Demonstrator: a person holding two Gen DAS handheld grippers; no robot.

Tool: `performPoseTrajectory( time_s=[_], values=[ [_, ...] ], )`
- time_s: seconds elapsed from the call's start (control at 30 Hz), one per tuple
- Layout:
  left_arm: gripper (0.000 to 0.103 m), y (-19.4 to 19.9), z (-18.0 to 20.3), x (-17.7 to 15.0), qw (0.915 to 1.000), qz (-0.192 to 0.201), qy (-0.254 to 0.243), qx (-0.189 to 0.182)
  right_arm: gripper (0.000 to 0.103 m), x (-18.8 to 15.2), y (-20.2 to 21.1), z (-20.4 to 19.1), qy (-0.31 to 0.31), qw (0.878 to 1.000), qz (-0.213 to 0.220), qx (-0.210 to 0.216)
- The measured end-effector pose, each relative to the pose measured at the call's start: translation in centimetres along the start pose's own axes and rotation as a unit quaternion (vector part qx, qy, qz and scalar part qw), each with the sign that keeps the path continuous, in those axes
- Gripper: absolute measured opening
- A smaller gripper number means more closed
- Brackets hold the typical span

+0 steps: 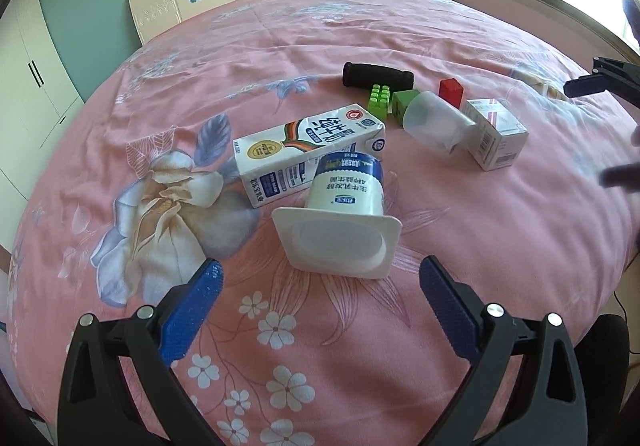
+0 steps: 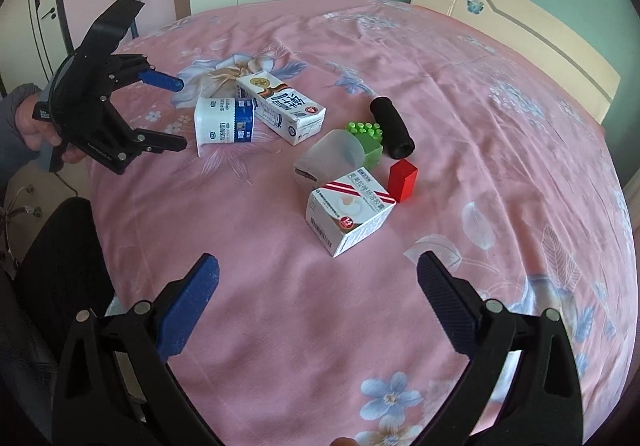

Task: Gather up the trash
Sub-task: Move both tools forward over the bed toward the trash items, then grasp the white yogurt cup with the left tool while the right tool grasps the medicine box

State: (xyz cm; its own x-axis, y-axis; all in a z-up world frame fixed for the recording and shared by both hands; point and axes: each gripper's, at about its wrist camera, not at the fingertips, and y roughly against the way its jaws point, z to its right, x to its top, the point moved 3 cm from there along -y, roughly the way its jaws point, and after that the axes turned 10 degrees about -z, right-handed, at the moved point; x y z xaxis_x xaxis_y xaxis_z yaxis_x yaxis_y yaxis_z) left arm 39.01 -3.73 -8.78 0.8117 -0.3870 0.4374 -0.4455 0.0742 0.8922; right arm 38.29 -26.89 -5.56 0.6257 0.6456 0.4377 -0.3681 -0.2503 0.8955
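Bedroom, pink floral bedspread | left gripper wide open, empty, just short of tipped yogurt cup | right gripper wide open, empty, near medicine box | beyond: milk carton, clear plastic cup, toy blocks, black roller | judged: nothing collected yet, all trash remaining; no bin visible.

Glossy plastic yogurt cup, cloth bedsheet
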Motion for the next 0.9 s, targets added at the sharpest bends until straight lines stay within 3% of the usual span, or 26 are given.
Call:
performPoseTrajectory(
  time_s=[0.43, 0.6, 0.9],
  values=[
    [0.100, -2.1, 0.1, 2.2, 0.9987, -0.029, -0.040, -0.015, 0.097, 3.0, -4.4, 2.9, 0.053, 0.996, -0.040, 0.061],
    [0.100, -2.5, 0.4, 3.0, 0.9977, -0.039, -0.052, -0.020, 0.078, 3.7, -6.2, 3.0, 0.076, 0.993, -0.057, 0.068],
    [0.100, -3.7, 0.6, 4.2, 0.9928, -0.075, -0.085, -0.038, 0.078, 4.9, -8.2, 3.3, 0.106, 0.988, -0.084, 0.073]
  ],
)
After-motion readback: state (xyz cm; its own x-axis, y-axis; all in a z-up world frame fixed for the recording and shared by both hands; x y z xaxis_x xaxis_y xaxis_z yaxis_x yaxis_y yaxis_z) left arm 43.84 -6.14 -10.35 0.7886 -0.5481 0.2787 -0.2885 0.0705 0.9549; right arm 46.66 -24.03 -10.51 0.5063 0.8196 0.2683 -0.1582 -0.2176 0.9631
